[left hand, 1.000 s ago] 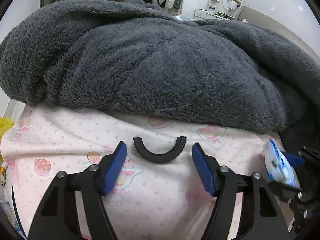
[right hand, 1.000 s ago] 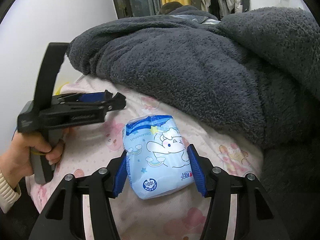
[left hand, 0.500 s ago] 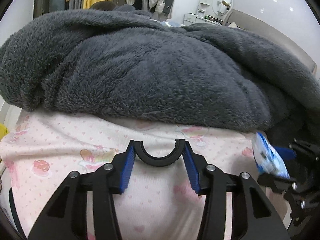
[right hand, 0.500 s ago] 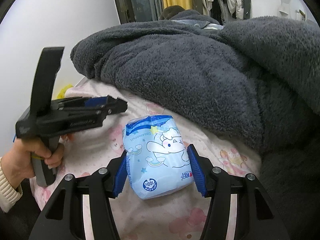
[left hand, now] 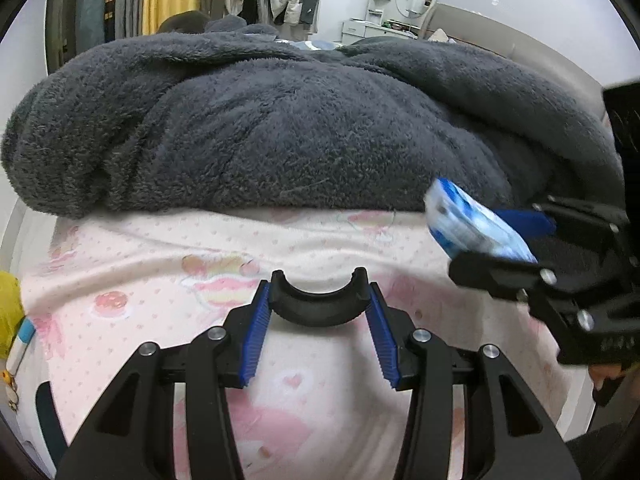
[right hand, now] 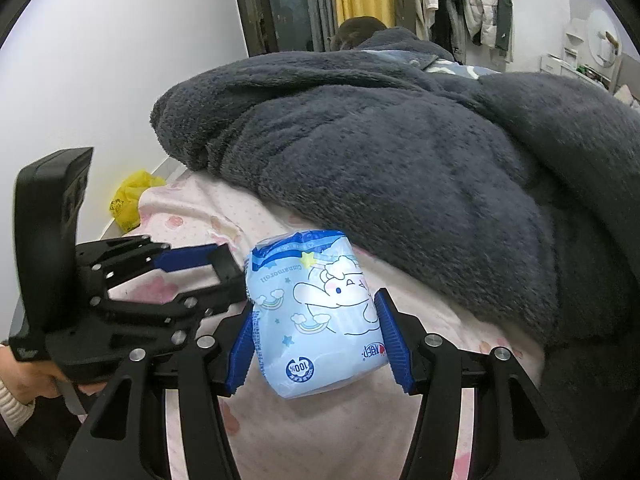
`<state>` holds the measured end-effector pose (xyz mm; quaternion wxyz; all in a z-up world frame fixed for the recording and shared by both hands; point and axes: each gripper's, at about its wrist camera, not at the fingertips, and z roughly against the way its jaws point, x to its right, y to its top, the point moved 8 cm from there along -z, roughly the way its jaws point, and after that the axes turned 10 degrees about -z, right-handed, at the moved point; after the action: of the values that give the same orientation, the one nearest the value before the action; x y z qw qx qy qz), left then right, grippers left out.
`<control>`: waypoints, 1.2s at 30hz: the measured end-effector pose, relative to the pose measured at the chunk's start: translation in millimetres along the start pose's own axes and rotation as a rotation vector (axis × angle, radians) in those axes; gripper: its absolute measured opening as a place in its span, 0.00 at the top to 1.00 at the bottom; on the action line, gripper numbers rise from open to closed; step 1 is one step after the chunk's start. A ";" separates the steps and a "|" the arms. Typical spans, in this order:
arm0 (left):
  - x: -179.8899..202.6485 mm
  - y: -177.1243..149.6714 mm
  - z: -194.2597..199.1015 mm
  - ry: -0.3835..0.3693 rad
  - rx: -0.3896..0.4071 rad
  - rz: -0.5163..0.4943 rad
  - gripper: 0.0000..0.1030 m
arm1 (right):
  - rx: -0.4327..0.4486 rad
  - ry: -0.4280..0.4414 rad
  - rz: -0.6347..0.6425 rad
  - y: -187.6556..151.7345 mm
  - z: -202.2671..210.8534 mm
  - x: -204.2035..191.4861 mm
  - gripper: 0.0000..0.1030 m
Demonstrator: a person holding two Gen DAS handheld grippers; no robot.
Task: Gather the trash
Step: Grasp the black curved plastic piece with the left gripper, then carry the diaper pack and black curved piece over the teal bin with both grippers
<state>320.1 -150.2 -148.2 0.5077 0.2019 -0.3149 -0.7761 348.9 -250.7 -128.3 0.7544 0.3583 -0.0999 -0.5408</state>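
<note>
Black half-ring now between left hand-held gripper pads.

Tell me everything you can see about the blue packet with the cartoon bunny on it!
The blue packet is a soft, puffy plastic pack, light blue with a darker blue top band, printed with a white long-eared character, rainbows, stars and a round 100% mark. The right gripper squeezes its sides between blue pads, holding it above the pink bedsheet.

Black gripper frames, ribbed blue fingers, silver screws, cream knit sleeve
</note>
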 end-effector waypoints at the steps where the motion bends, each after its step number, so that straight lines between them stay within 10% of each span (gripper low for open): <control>1: -2.0 -2.2 2.7 0.000 -0.002 -0.004 0.51 | 0.000 -0.003 0.000 1.9 -1.0 -2.7 0.45; 36: -121.7 -40.9 99.2 0.105 0.047 0.099 0.51 | 0.011 0.078 0.097 43.2 -28.5 -144.7 0.45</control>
<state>279.3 1.0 -105.9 0.5563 0.2384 -0.3157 -0.7308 339.2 -103.2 -86.6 0.7810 0.3781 -0.0908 -0.4886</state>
